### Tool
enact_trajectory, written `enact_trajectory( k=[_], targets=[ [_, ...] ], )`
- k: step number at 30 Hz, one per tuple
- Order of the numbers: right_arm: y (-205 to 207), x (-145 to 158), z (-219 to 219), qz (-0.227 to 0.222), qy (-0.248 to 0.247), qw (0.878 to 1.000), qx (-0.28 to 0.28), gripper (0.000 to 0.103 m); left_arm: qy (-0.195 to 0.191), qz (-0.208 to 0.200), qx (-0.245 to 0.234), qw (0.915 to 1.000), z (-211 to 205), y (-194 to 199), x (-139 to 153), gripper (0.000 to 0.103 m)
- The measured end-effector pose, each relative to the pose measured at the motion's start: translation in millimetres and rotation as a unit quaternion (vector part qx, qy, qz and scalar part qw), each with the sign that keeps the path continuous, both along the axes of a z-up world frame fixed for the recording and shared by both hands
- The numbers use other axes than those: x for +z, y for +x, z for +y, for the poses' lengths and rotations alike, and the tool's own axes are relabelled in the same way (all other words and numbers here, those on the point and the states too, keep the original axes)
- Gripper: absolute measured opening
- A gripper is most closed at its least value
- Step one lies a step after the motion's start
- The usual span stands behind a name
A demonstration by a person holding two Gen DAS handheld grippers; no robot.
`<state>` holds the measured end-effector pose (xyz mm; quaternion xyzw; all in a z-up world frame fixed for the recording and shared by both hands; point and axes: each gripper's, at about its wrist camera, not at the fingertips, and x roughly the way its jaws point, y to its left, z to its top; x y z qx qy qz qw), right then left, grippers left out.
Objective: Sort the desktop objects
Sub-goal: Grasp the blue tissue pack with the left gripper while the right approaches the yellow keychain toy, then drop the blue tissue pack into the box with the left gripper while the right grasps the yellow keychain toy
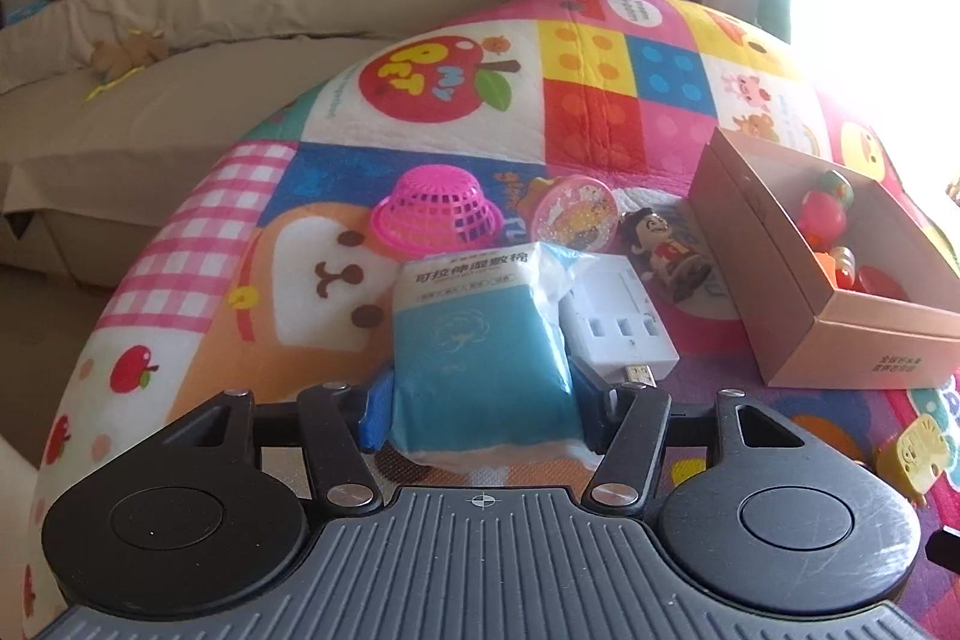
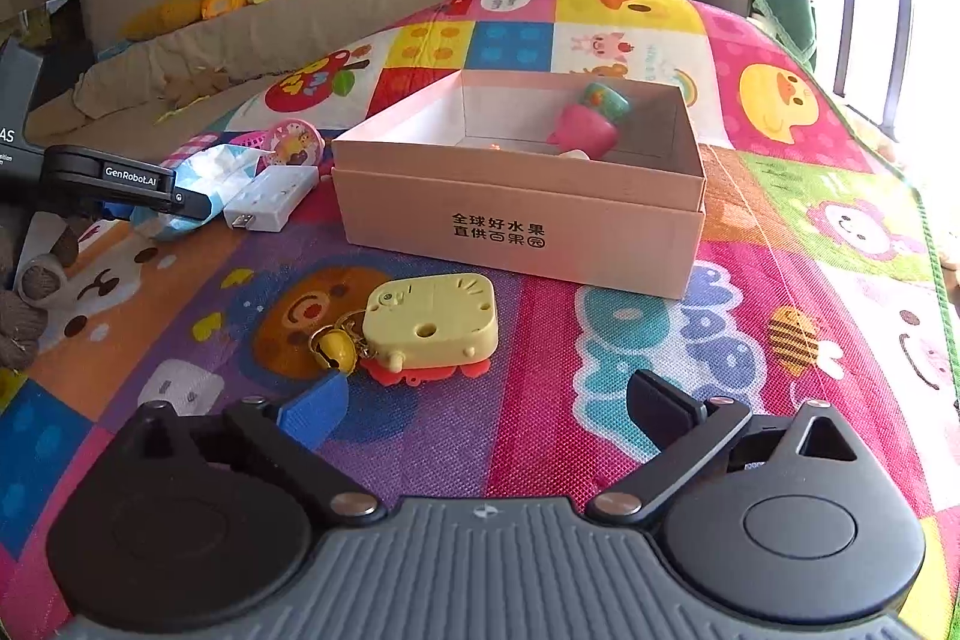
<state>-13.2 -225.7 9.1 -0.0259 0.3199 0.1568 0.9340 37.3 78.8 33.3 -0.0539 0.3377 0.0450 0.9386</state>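
The left gripper (image 1: 480, 400) clamps a blue cotton-pad packet (image 1: 480, 340) on the play mat (image 1: 198, 244), beside a white adapter (image 1: 618, 322). The right gripper (image 2: 486, 409) stands wide and empty near a yellow toy (image 2: 432, 322), before the cardboard box (image 2: 516, 214).

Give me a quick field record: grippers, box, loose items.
left hand-held gripper: shut on blue packet
right hand-held gripper: open, nothing between its fingers
box: open, toys inside
yellow toy: on mat, in front of right hand-held gripper
white adapter: beside packet
pink basket: upside down on mat
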Motion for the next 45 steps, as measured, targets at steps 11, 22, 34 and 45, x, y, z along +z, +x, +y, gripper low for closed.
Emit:
enact_trajectory(
  k=[11,22,34,45],
  targets=[
    [4.7,-3.8,5.8,0.027,-0.01,1.0,0.011,0.103,0.031,-0.001,-0.119,0.9924,-57.0,-67.2,-11.2,0.081],
    [9.6,-4.8,11.2,0.064,-0.003,0.998,0.007,0.103,0.015,0.004,-0.12,0.9926,-57.1,-64.7,-26.3,0.098],
    [40.8,14.8,34.4,0.034,0.0,0.999,0.014,0.077,-0.003,-0.018,-0.119,0.9927,-49.0,-71.4,-17.7,0.1],
    [37.2,12.7,35.9,0.042,-0.004,0.999,0.019,0.057,0.033,0.007,-0.089,0.9955,-58.0,-38.9,-8.7,0.091]
  ],
)
